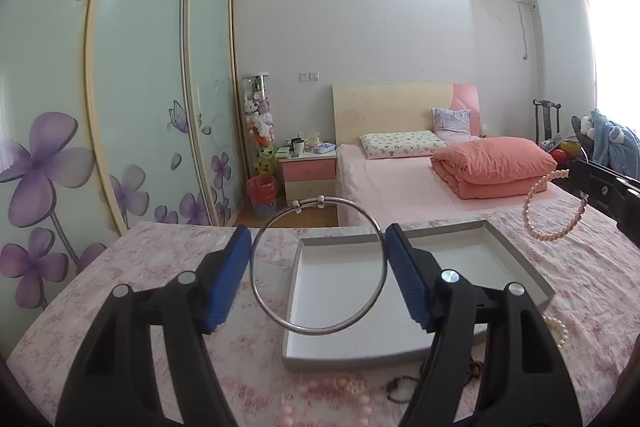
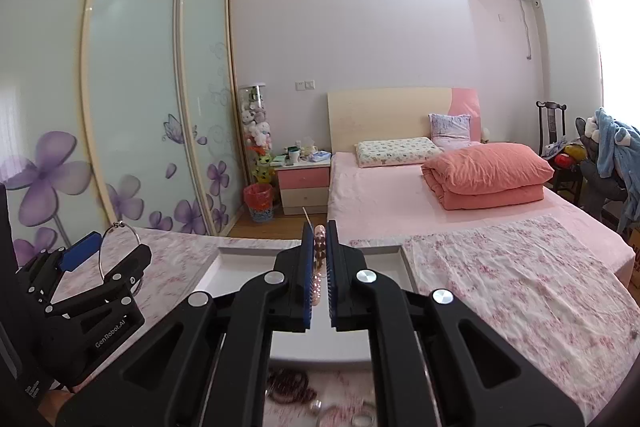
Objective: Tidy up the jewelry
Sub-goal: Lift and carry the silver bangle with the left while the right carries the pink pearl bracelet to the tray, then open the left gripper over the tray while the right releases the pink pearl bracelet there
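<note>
My left gripper (image 1: 318,239) is shut on a thin silver bangle (image 1: 320,267), which stands upright between the blue pads (image 1: 230,275) above the table. Below it lies a shallow white box (image 1: 460,259) with a grey rim. My right gripper (image 2: 319,231) is shut on a pink pearl strand (image 2: 319,259) over the same box (image 2: 224,267). In the left wrist view that strand (image 1: 552,215) hangs in a loop from the right gripper (image 1: 578,179). In the right wrist view the left gripper (image 2: 114,247) shows with the bangle (image 2: 120,251).
Loose jewelry lies on the floral cloth (image 1: 140,299) near the box's front edge: pink beads (image 1: 340,387), a dark bead bracelet (image 2: 288,387), more pearls (image 1: 558,327). Beyond are a bed with a folded orange quilt (image 2: 484,175), a nightstand (image 2: 306,183) and sliding wardrobe doors (image 2: 132,87).
</note>
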{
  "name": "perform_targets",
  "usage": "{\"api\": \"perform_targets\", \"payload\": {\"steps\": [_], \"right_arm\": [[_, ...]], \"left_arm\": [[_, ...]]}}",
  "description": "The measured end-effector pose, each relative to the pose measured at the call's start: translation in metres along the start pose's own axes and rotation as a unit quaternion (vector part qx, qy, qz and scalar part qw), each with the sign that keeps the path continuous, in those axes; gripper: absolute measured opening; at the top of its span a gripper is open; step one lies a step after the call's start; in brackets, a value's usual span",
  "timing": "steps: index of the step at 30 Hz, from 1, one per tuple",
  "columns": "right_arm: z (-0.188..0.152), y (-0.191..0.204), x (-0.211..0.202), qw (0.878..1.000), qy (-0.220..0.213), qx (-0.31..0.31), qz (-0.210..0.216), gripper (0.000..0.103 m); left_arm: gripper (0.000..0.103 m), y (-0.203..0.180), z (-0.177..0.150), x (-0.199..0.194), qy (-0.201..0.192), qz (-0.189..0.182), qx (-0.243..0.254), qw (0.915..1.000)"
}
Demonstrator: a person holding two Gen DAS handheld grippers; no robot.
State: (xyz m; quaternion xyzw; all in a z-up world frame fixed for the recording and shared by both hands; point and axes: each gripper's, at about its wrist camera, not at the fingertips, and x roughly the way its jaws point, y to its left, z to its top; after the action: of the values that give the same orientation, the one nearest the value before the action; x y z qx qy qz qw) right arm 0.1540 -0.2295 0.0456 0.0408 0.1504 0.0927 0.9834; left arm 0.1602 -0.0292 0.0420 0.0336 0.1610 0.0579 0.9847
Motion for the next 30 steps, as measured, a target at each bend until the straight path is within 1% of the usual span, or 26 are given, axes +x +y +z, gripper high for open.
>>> {"api": "perform_targets", "payload": {"steps": [6, 10, 13, 17, 20, 22, 24, 26, 30], "right_arm": [[-0.004, -0.009, 0.056, 0.999, 0.043, 0.018, -0.006, 0.007], [-0.010, -0.014, 0.092, 0.996, 0.082, 0.038, -0.003, 0.007], [-0.015, -0.015, 0.113, 0.993, 0.108, 0.045, 0.000, 0.007], [-0.023, -0.012, 0.127, 0.991, 0.129, 0.045, -0.001, 0.007], [-0.025, -0.014, 0.128, 0.989, 0.138, 0.051, -0.002, 0.008], [-0.023, -0.017, 0.125, 0.989, 0.137, 0.053, -0.001, 0.015], [-0.020, -0.018, 0.121, 0.990, 0.128, 0.052, -0.006, 0.035], [-0.019, -0.022, 0.119, 0.991, 0.123, 0.054, -0.010, 0.036], [-0.015, -0.027, 0.111, 0.991, 0.117, 0.056, -0.015, 0.036]], "left_arm": [[0.067, -0.005, 0.000, 0.056, 0.033, 0.001, -0.003, 0.9994], [0.067, -0.007, -0.005, 0.095, 0.070, -0.003, -0.006, 0.9975], [0.067, -0.008, -0.009, 0.117, 0.094, -0.009, -0.006, 0.9955], [0.067, -0.012, -0.018, 0.135, 0.119, -0.018, -0.006, 0.9927], [0.068, -0.015, -0.019, 0.144, 0.133, -0.028, -0.008, 0.9906], [0.068, -0.015, -0.017, 0.146, 0.129, -0.032, -0.007, 0.9911], [0.070, -0.015, -0.014, 0.145, 0.121, -0.035, -0.004, 0.9920], [0.071, -0.013, -0.011, 0.142, 0.118, -0.035, -0.005, 0.9924], [0.071, -0.002, -0.004, 0.137, 0.111, -0.029, -0.022, 0.9932]]}}
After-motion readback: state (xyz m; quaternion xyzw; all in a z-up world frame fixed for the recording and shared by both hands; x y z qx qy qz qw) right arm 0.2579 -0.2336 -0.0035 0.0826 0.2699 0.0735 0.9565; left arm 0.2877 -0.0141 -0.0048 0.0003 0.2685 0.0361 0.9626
